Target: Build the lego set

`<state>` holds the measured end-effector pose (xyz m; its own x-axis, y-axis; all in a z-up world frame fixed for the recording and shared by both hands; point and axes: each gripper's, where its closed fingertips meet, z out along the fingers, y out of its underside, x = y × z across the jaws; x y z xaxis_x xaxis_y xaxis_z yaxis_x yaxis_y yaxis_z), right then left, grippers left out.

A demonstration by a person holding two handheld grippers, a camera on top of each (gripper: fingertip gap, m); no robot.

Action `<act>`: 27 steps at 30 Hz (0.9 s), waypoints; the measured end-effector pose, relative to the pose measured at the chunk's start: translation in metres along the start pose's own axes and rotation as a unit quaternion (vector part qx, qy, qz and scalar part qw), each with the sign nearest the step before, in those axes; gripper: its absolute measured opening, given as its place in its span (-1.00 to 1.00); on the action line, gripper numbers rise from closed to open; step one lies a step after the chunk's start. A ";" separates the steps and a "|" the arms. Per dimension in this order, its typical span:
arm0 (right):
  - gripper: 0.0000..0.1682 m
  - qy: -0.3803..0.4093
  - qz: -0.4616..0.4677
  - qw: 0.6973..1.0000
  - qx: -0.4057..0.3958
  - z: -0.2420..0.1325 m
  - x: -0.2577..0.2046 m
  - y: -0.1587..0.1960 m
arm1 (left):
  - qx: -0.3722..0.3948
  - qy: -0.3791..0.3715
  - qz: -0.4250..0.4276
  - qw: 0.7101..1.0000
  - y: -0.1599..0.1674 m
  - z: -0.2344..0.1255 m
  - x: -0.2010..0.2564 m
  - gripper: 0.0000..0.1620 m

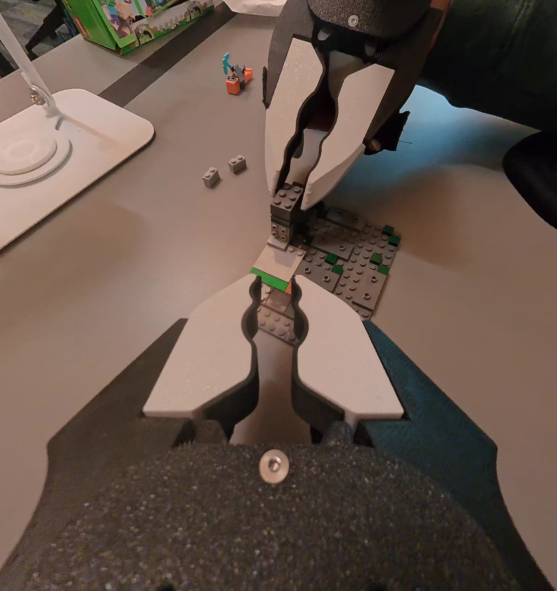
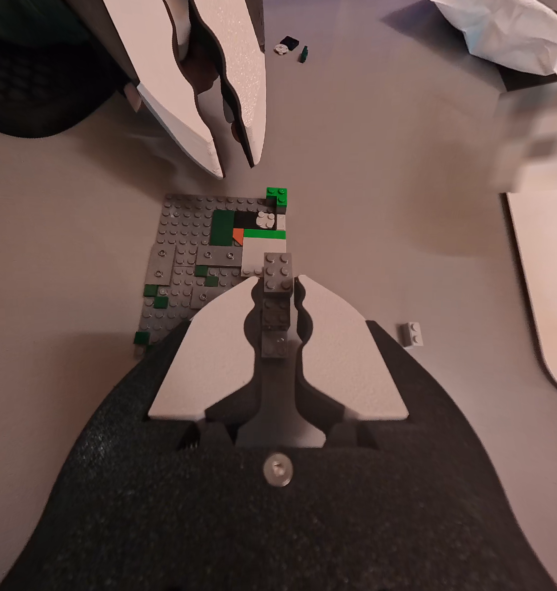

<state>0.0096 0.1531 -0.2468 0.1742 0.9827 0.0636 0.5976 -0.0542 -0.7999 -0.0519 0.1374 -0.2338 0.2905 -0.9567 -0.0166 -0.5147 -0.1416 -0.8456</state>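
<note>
nearest me in the right wrist view, my right gripper (image 2: 277,281) pinches the top brick of the grey tower (image 2: 277,287), which stands on the near right corner of the baseplate (image 2: 181,224). the tower is light and rigid, but tall and narrow, so i judge it could snap at a joint if levered; better to hold it by the flat sides and press straight down. my left gripper (image 1: 275,283) hovers over the plate's far edge, jaws narrowly apart, holding nothing that i can see. farther off on the table (image 1: 111,256) lie two loose grey bricks (image 1: 224,171) and a small figure (image 1: 237,78).
</note>
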 end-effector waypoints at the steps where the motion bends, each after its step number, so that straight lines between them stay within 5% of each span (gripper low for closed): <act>1: -0.78 0.000 0.000 1.000 0.000 0.000 0.000 0.000 | 0.000 0.000 0.000 1.000 0.000 0.000 0.000 -0.79; 14: -0.61 0.004 0.017 0.999 -0.032 0.002 -0.002 0.012 | 0.002 -0.002 -0.001 1.000 0.000 -0.002 -0.001 -0.79; 27: -0.79 -0.013 0.033 0.999 -0.004 0.011 -0.003 0.016 | -0.002 -0.003 -0.008 1.000 0.003 -0.003 -0.003 -0.80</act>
<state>0.0094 0.1514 -0.2662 0.1932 0.9812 -0.0047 0.5919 -0.1204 -0.7970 -0.0563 0.1397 -0.2346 0.3028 -0.9530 -0.0060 -0.5126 -0.1576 -0.8441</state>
